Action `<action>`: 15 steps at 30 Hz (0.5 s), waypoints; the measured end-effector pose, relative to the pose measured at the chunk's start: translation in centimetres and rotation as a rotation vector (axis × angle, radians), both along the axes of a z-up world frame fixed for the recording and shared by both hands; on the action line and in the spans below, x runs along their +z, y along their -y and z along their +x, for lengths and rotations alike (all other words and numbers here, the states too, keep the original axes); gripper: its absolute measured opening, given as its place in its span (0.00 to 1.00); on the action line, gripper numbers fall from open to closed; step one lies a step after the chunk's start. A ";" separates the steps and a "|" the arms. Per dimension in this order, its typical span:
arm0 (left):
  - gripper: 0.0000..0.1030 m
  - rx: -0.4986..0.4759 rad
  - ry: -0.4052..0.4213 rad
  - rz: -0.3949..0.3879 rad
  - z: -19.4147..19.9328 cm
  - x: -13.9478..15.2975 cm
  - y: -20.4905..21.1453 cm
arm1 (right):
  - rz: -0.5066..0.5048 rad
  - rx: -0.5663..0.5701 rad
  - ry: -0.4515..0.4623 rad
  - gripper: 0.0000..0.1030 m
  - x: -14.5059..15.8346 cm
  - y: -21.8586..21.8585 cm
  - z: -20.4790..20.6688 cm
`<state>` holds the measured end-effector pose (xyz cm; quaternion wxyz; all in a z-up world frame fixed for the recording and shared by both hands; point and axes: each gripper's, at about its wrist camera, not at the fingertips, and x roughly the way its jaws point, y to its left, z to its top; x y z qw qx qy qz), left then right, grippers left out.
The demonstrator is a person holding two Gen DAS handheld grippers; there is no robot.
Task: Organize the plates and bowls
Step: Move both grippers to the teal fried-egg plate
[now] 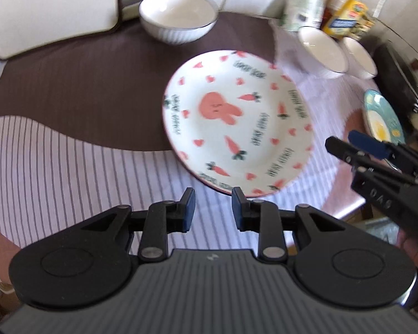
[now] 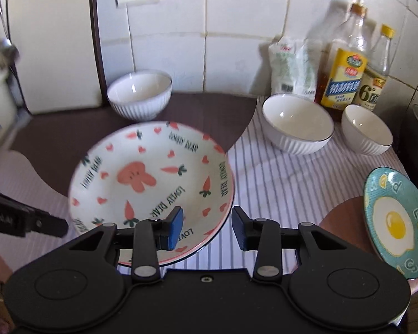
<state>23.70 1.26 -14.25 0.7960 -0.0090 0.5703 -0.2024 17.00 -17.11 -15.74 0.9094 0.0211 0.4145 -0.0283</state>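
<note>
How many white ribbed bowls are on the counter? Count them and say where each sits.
3. One bowl sits on the brown mat by the wall; a large bowl and a smaller bowl stand side by side before the bottles. None appears hidden.

Both wrist views look down, close, sharing the carrot plate.

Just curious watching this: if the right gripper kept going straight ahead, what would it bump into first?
Most likely the near rim of the bunny plate; the right gripper is open, one finger already over it. Height is hard to judge.
</note>
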 end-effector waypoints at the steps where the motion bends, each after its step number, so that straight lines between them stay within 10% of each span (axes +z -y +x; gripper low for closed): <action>1: 0.27 -0.014 0.011 0.003 -0.4 0.7 0.4 | 0.009 0.000 0.016 0.43 0.7 0.6 -0.6; 15: 0.45 -0.317 0.122 0.108 -6.3 7.5 10.9 | -0.008 -0.021 0.118 0.59 6.4 8.2 -9.9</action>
